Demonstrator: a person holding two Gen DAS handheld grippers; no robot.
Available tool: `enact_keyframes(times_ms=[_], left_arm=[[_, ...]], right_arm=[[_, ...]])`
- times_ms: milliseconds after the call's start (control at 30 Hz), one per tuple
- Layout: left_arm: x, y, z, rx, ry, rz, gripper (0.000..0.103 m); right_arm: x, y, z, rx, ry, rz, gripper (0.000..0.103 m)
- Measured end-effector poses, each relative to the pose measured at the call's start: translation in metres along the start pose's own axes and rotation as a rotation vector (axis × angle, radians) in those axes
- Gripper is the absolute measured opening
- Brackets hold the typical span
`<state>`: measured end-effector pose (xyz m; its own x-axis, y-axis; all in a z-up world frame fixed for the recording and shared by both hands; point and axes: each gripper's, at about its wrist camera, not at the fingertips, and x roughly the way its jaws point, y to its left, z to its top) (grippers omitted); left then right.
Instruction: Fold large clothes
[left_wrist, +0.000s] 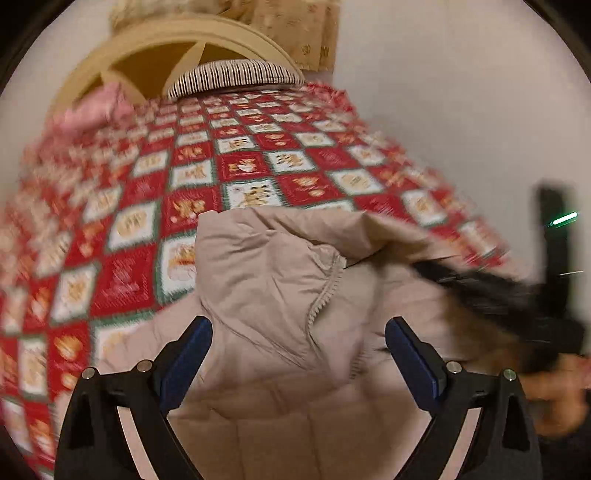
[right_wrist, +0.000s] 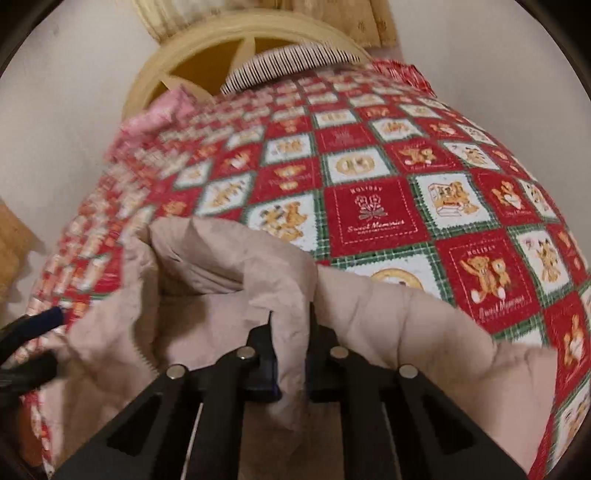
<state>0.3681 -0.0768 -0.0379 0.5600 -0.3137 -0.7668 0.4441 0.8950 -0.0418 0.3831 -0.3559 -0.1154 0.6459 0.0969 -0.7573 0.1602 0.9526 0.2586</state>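
Covering the whole bed (right_wrist: 376, 122) is a red, white and green patchwork-print quilt (right_wrist: 373, 210), little teddy bears and "Sweet Memories" squares set on the diagonal. At the far end sits a cream headboard (right_wrist: 207, 48) with a curved top and spokes, a black-and-white striped pillow (right_wrist: 291, 61) lying against it, and a pink crumpled bit of fabric (right_wrist: 159, 110) at the left edge of the quilt. Plain pale walls (left_wrist: 461, 92) all round, plus a beige patterned curtain (left_wrist: 303, 33) above the headboard.

The puffer jacket (left_wrist: 273, 280) lies at the near end of the bed, right under both cameras. It's a dusty beige, quilted, soft and wrinkly, with a matching zipper (left_wrist: 325, 291) running down a folded flap. Bunched up, not flat.

Left gripper (left_wrist: 298, 332) hovers over the jacket with its blue-padded fingers (left_wrist: 188, 350) spread wide, nothing between them. Right gripper (right_wrist: 291, 350) has its fingers (right_wrist: 264, 354) pressed in on a ridge of the jacket's fabric, pinching it so a fold stands up between them. In the left view the right one shows as a dark blur at the right edge, so no detail there.
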Motion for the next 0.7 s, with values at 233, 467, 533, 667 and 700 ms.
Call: enact_keyframes(times_ms=[233, 467, 533, 667, 700], left_arm=[[0.037, -0.017, 0.008, -0.039, 0.029, 0.374, 0.095], [0.022, 0.071, -0.018, -0.367, 0.049, 0.387, 0.072], [0.022, 0.087, -0.03, -0.444, 0.064, 0.332, 0.058], [0.016, 0.106, -0.053, -0.541, 0.072, 0.22, 0.045], [0.009, 0.106, -0.057, -0.543, 0.069, 0.209, 0.045]], right_arm=[[-0.024, -0.011, -0.016, 0.072, -0.075, 0.084, 0.012], [-0.019, -0.019, -0.025, 0.058, -0.08, 0.064, 0.012], [-0.021, -0.026, -0.03, 0.079, -0.073, 0.068, 0.012], [-0.016, -0.035, -0.038, 0.089, -0.042, 0.018, 0.011], [-0.012, -0.037, -0.04, 0.094, -0.03, 0.006, 0.01]])
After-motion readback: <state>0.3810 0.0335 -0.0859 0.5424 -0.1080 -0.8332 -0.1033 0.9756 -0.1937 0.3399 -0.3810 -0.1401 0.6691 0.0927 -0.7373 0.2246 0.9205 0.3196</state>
